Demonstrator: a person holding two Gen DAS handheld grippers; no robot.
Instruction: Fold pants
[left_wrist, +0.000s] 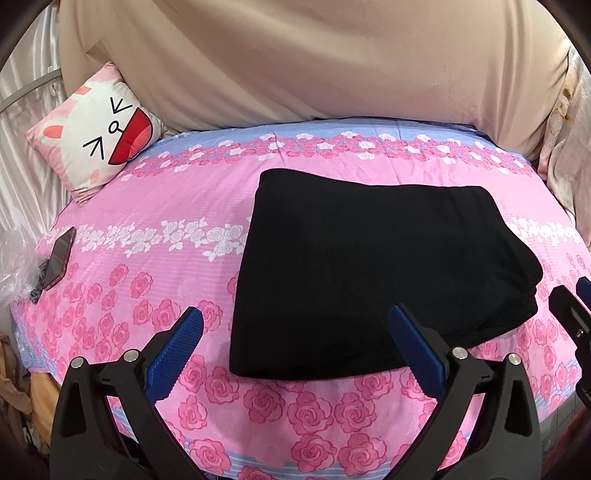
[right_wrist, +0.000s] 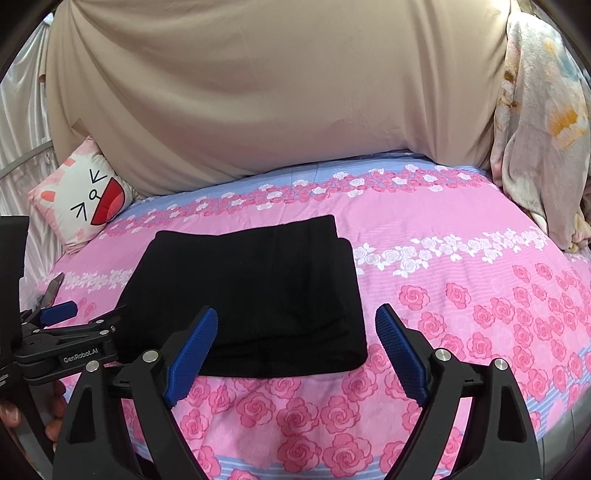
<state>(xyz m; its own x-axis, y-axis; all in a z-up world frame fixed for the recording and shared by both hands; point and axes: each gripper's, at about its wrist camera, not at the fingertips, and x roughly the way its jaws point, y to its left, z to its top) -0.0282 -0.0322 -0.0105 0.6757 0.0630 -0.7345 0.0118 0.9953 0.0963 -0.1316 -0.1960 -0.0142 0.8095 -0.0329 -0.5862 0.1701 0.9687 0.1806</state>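
Black pants (left_wrist: 373, 269) lie folded into a compact rectangle on the pink rose bedspread (left_wrist: 147, 266); they also show in the right wrist view (right_wrist: 255, 295). My left gripper (left_wrist: 295, 317) is open and empty, hovering over the near edge of the folded pants, its right finger over the cloth. My right gripper (right_wrist: 295, 321) is open and empty, above the near right corner of the pants. The left gripper also shows at the left of the right wrist view (right_wrist: 66, 332), and part of the right gripper at the right edge of the left wrist view (left_wrist: 572, 317).
A cat-face pillow (left_wrist: 96, 136) leans at the back left. A phone (left_wrist: 59, 254) and crinkled plastic (left_wrist: 14, 258) lie at the bed's left edge. A beige cloth (left_wrist: 314, 62) covers the back. A floral blanket (right_wrist: 543, 129) hangs at the right.
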